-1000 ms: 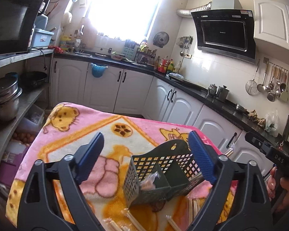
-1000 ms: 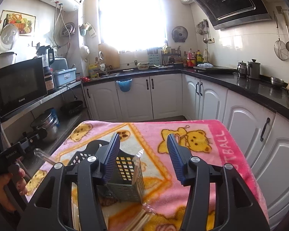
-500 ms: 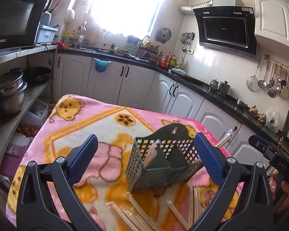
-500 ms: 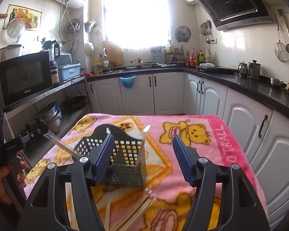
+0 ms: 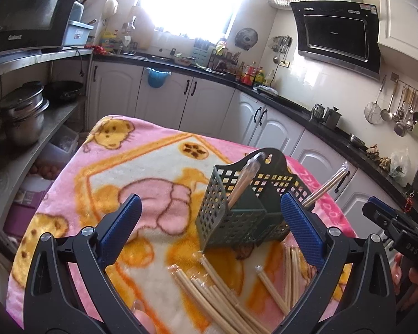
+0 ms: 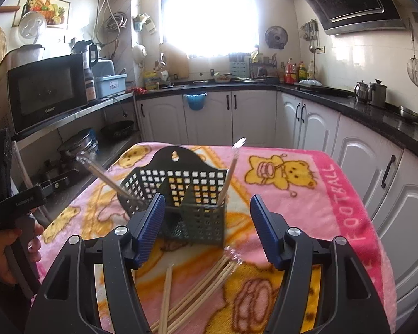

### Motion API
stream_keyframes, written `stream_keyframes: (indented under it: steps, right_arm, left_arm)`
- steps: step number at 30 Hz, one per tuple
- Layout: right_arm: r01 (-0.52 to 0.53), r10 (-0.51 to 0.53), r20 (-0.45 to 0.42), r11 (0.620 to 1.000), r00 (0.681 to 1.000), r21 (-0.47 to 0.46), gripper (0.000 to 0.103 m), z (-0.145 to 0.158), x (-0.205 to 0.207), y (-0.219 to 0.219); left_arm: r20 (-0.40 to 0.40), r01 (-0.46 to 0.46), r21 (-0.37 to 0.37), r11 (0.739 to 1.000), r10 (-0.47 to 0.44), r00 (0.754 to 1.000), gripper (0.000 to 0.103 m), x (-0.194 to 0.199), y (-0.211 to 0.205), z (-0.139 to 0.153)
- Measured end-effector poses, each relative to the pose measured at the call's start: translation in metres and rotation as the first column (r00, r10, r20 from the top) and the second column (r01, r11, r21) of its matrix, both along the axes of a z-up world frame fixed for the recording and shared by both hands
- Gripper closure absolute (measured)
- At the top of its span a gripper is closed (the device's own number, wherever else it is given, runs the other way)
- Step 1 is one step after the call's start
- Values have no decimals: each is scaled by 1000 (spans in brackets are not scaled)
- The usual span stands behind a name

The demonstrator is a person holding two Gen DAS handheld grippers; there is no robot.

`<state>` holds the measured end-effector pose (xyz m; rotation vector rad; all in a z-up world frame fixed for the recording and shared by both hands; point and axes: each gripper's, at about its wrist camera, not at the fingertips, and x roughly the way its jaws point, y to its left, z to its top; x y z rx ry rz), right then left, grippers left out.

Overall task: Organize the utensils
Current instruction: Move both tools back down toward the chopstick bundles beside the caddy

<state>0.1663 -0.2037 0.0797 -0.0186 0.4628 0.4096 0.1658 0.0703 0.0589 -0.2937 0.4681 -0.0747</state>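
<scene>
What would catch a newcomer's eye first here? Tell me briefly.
The pink cartoon-bear blanket spread over the table, then the dark green slotted utensil basket standing at its middle with wrapped chopstick pairs leaning in its compartments. More loose wrapped chopsticks lie on the blanket just in front of the basket, between the open left gripper and right gripper.

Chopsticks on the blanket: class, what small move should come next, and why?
Probably lower the open, empty right gripper onto the loose chopsticks lying before the basket and close; two wrapped pairs already stand in it, these still lie on the blanket.
</scene>
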Motion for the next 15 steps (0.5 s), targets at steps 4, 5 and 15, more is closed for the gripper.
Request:
stream_keyframes:
  steps: [4,5,15]
  right_arm:
    - [-28,28,-18,999,999,-15,42,-7,-6,9]
    - [-35,34,-21,999,999,-18,42,-9,-7,11]
    - [-99,96,-62,994,993,-46,42,-24,-15,34]
  left_arm:
    - [-16,-8,-6,1000,8,1000,11,-3,4,-6]
    - [-19,-11,-6,1000,10,1000,11,-4,4,-7]
    - [-83,-23,0,1000,23,996,11,-8,10,-27]
